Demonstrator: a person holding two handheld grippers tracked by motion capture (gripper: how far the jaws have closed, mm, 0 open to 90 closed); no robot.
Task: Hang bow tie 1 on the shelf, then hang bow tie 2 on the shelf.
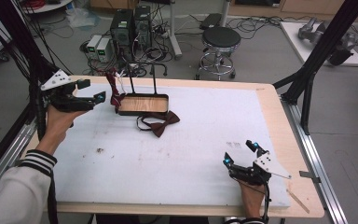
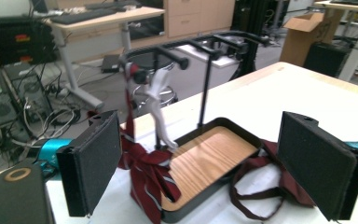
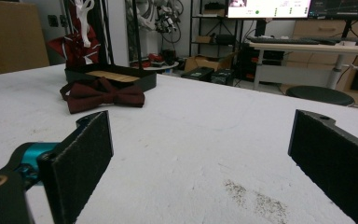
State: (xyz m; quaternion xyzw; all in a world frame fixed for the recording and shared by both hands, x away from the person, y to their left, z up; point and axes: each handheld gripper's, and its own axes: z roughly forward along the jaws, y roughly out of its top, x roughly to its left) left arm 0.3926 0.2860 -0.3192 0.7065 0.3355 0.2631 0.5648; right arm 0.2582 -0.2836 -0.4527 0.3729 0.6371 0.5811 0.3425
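A black stand with a wooden-floored tray (image 1: 142,112) stands at the back of the white mat, and thin posts rise from it to a hook rail (image 2: 205,44). A dark red striped necktie (image 1: 114,95) hangs from the rail on a white clip (image 2: 157,107), its end lying over the tray's edge (image 2: 228,122). A dark red bow tie (image 1: 161,123) lies on the mat just in front of the tray. My left gripper (image 1: 93,90) hovers left of the necktie, open and empty. My right gripper (image 1: 239,152) rests near the front right, open and empty.
The white mat covers a wooden table (image 1: 279,121) with bare wood at its right edge. Black frame posts (image 1: 317,56) stand at the right corner and along the left. A stool (image 1: 220,39) and computer towers (image 1: 130,28) sit on the floor behind.
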